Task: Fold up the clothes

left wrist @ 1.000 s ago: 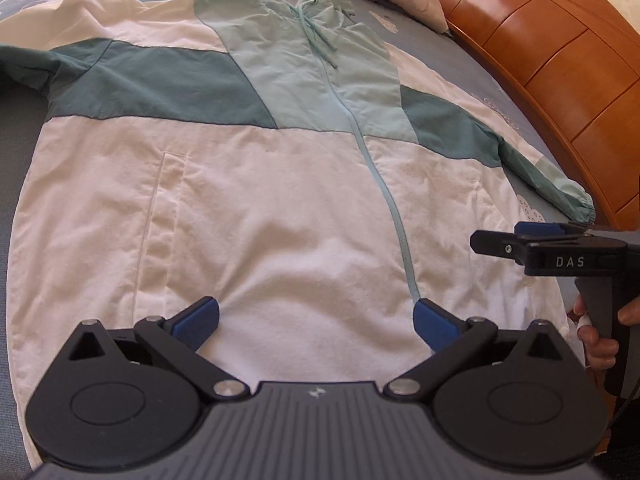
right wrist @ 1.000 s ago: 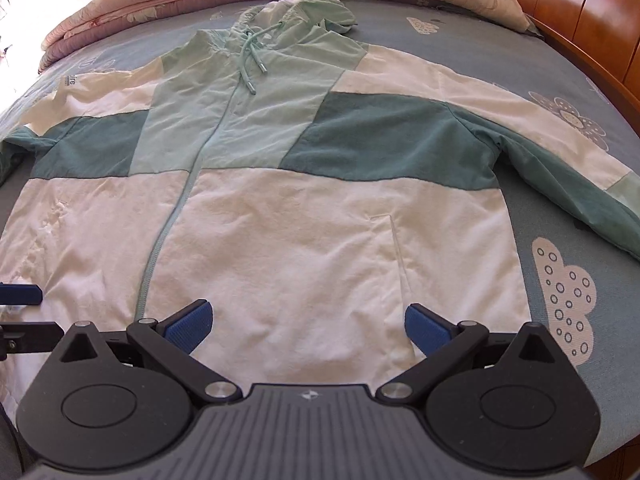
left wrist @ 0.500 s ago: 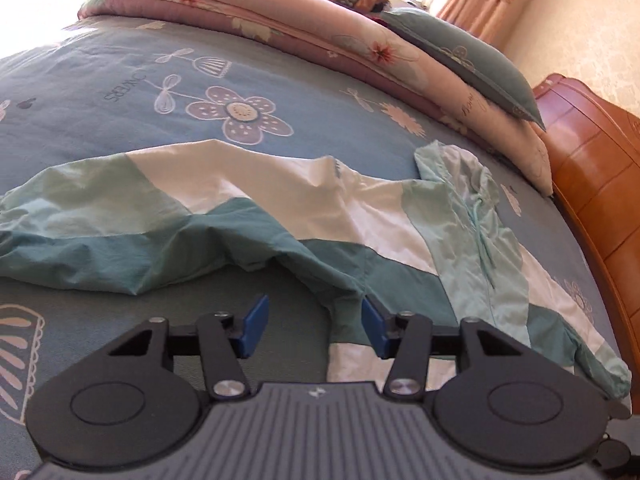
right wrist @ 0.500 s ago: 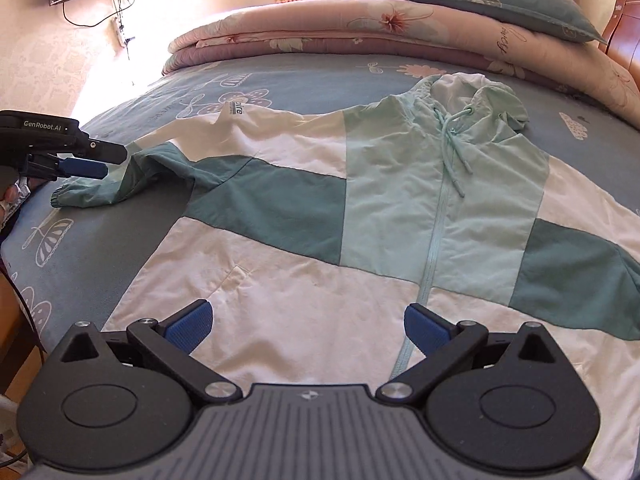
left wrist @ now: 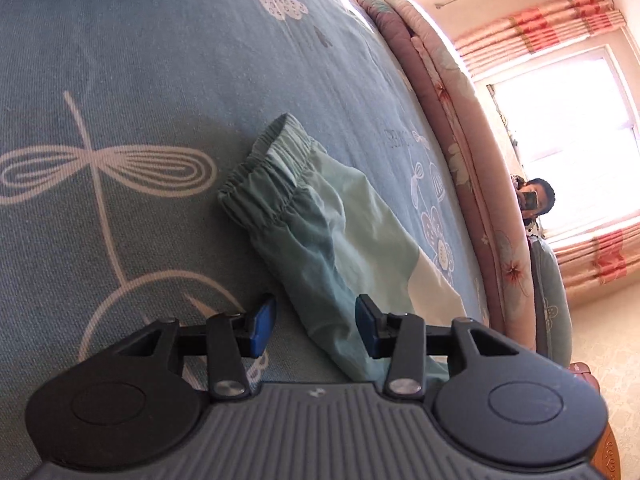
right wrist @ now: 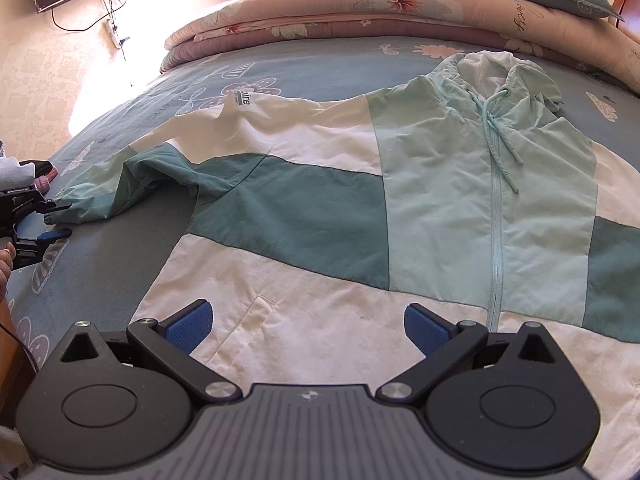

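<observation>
Straddling the sleeve [left wrist: 336, 248] near its cuff [left wrist: 264, 172], my left hand-held gripper [left wrist: 316, 322] gapes; bare bed [left wrist: 120, 80] alongside. Right hand-held gripper [right wrist: 306, 326] spread above the jacket [right wrist: 360, 208] hem.

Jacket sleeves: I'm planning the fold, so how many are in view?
1. The sleeve lies stretched toward the bed's edge, its cuff just ahead of the open left hand-held gripper. The other sleeve runs out of view.
</observation>
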`<action>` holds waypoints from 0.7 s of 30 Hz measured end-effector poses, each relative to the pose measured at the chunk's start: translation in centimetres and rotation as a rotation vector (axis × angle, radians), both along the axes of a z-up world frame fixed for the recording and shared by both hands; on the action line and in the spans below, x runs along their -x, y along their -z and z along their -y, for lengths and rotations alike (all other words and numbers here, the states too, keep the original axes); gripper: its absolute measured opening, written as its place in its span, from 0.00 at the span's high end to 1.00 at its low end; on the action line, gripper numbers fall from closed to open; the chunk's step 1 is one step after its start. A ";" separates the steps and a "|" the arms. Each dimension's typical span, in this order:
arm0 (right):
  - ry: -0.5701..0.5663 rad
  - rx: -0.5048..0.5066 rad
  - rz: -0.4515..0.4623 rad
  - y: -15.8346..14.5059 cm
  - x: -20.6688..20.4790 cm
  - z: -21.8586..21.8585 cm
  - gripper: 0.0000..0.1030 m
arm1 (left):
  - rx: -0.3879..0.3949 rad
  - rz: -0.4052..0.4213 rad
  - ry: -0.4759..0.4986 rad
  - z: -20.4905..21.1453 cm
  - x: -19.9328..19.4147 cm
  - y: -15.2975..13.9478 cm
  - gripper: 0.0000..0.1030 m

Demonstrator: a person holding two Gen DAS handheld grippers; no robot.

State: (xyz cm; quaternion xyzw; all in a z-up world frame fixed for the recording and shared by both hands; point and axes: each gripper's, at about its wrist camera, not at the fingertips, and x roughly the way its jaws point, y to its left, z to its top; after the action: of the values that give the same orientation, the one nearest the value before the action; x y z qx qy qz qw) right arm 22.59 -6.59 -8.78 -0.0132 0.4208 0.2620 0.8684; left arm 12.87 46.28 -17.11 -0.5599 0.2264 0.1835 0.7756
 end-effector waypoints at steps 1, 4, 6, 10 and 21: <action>0.005 0.003 -0.002 0.1 -0.2 -0.1 0.00 | 0.001 0.012 -0.010 -0.4 -0.4 0.2 0.58; 0.028 0.006 -0.005 0.4 -0.6 -0.1 0.00 | 0.022 0.063 -0.043 -1.4 -1.8 1.2 0.58; 0.041 0.005 -0.012 0.6 -0.8 0.0 0.00 | 0.009 0.087 -0.059 -1.6 -2.5 1.4 0.58; 0.051 0.004 -0.013 0.8 -1.2 0.0 0.00 | -0.117 0.033 -0.069 -1.6 -3.9 -0.3 0.87; 0.021 0.028 0.012 1.7 -1.4 -0.9 0.00 | -0.515 -0.050 0.013 -2.0 -4.7 -8.6 0.94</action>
State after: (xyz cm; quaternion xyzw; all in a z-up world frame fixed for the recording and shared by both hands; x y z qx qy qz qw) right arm 24.02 -5.68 -10.46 -0.0222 0.4194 0.2468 0.8733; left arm 17.55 48.27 -8.46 -0.3380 0.1946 0.2439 0.8879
